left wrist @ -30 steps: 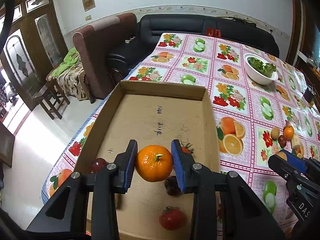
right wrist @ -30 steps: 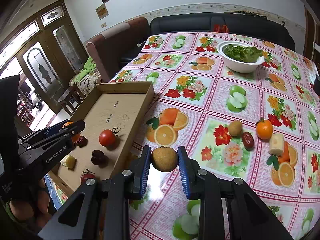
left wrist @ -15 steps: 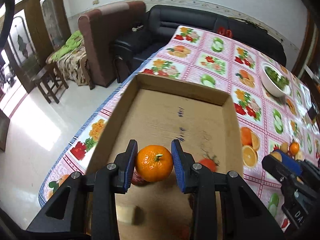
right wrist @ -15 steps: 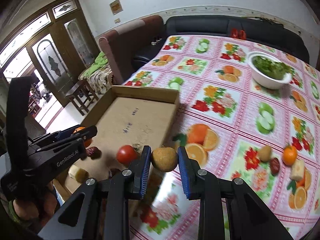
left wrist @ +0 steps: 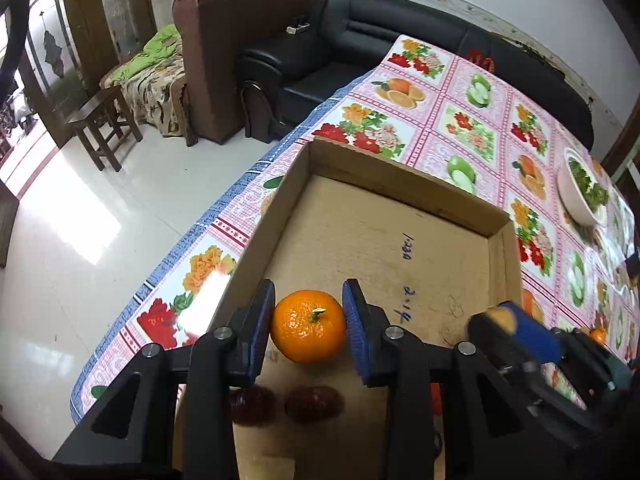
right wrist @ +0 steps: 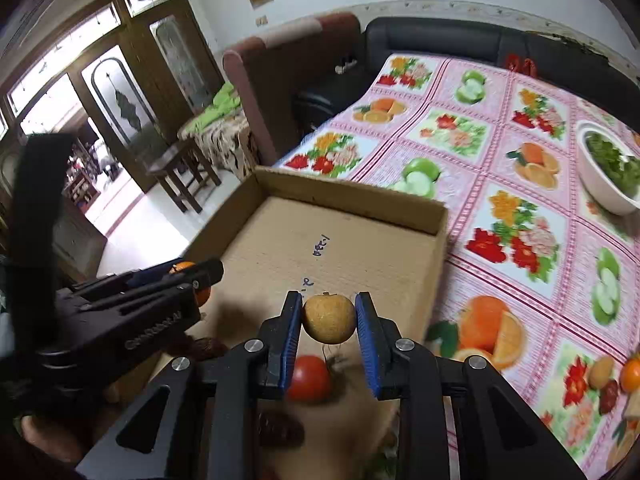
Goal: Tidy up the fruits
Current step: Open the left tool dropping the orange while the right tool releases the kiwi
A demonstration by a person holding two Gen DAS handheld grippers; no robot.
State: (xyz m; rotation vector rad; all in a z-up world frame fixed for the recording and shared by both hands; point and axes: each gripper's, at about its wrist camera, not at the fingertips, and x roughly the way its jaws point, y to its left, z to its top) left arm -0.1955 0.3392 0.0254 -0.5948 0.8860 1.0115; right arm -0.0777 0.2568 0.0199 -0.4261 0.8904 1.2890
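My left gripper [left wrist: 308,326] is shut on an orange mandarin [left wrist: 308,331] and holds it above the near left part of the shallow cardboard box [left wrist: 400,184]. My right gripper [right wrist: 329,318] is shut on a small brown round fruit [right wrist: 329,318] and holds it over the box [right wrist: 352,190], above a red tomato [right wrist: 309,378]. Two dark red fruits [left wrist: 314,402] lie on the box floor below the mandarin. The left gripper also shows in the right wrist view [right wrist: 188,280], and the right gripper in the left wrist view [left wrist: 508,320].
A white bowl of greens [right wrist: 610,172] stands on the fruit-print tablecloth at the far right. Several small fruits [right wrist: 616,376] lie on the cloth to the right. A sofa [left wrist: 360,48], an armchair [left wrist: 224,60] and a wooden stool [left wrist: 104,120] stand beyond the table's left edge.
Both grippers have moved left and forward over the box with their fruits still held. The right gripper has come from above the tablecloth to above the box.
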